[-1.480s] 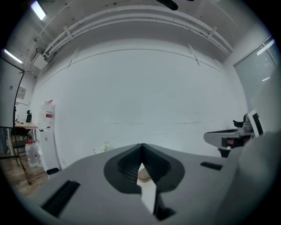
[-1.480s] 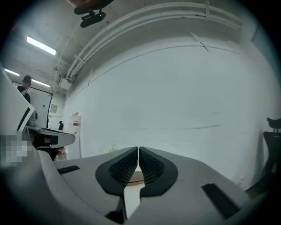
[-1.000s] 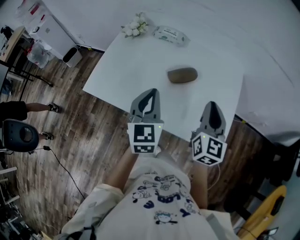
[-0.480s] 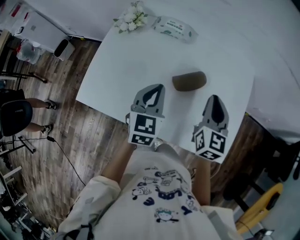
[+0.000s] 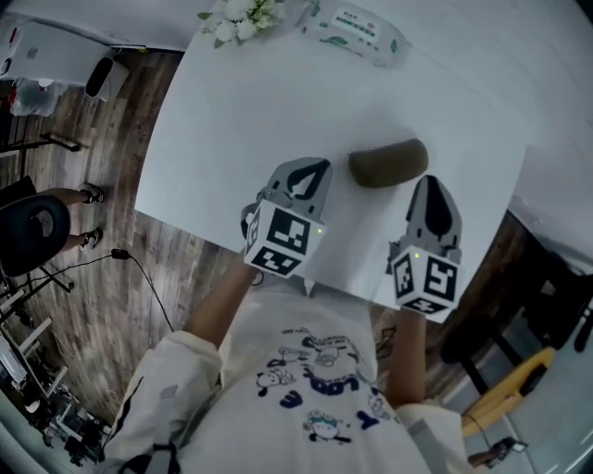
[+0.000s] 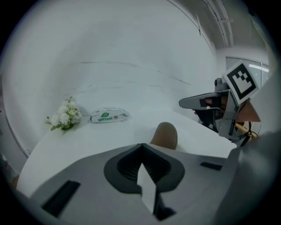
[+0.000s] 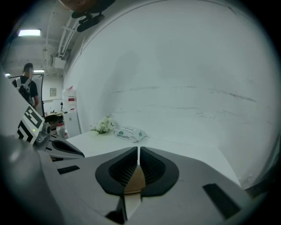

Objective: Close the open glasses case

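Left gripper: its fingers are meeting at their tips, with nothing between them. Right gripper: its fingers are likewise pressing together along a thin slit and gripping nothing. Both grippers are hovering above the near edge of the white bench, pointing away from the person and downward. The brown glasses case is lying on the bench just beyond the fingertips, between the two grippers. Its left end is sitting just beside the left tips and its right end just above the right tips in the head view. Whether its lid is standing open cannot be told from that view. In the left gripper view it is showing as a rounded brown form rising just past the fingers. A bunch of white flowers and a packet of wipes are resting near the far edge, well apart from the case. The wooden floor is surrounding the bench, and an office chair is standing at far left.
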{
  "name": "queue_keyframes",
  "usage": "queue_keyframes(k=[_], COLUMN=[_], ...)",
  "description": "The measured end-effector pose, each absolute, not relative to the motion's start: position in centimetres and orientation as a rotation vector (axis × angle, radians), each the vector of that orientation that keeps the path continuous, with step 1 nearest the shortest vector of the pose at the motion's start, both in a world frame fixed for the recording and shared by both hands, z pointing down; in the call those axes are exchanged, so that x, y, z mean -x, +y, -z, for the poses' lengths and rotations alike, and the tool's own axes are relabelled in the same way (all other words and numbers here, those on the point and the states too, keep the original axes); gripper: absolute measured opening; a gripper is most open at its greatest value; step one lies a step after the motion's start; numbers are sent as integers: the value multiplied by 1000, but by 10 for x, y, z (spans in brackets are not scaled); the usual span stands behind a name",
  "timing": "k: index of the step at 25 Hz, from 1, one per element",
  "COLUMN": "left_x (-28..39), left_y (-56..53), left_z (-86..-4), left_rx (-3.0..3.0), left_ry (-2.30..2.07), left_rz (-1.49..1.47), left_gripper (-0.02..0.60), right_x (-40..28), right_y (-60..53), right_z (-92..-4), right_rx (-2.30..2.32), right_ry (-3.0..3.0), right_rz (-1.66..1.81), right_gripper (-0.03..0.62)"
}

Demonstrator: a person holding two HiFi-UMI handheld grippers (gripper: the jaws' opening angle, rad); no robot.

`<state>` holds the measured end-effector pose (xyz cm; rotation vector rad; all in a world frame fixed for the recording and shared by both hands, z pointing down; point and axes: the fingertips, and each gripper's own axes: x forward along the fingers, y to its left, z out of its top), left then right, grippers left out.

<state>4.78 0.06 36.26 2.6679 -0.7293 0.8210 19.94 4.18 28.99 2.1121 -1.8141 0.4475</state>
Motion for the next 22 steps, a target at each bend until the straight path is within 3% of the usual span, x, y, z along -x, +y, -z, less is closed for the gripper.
queue_keyframes(k=[13,22], left_x=[-66,-83], left_y=[-2,2], left_z=[-409,-424], left_rx=[-2663,-2769], left_ry=[-377,-33], left_rz=[-1148,-1459], left_gripper=[2,55], right_x=[-211,-204], right_y=[6,-1], right_z=[-320,-338], right_rx=[-1894,-1769], right_ry=[-1846,-1888], right_rz=[-460,-459], right_gripper=[2,2])
